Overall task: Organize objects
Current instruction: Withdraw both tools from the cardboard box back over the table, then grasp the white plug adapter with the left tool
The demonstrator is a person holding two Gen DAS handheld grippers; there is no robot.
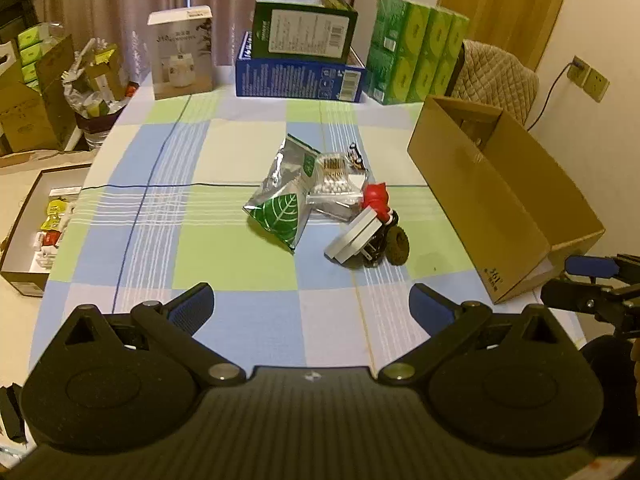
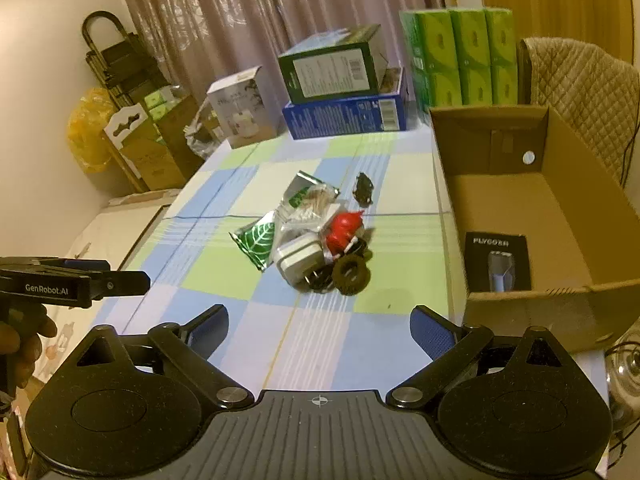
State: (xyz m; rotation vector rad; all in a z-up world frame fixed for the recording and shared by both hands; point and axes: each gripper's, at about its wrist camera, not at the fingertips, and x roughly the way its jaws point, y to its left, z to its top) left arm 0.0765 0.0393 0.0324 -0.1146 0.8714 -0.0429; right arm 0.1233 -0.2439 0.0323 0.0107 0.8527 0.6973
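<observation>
We hold the left gripper and right gripper above the near edge of the checked tablecloth, both spread wide and empty. The clutter lies mid-table: a silver leaf-print pouch, a cotton-swab bag, a white charger and a red toy vehicle, all touching. The open cardboard box, at right, holds one black packet. We judge the sorting barely begun; the next move calls for reaching forward to the pile's near items.
</observation>
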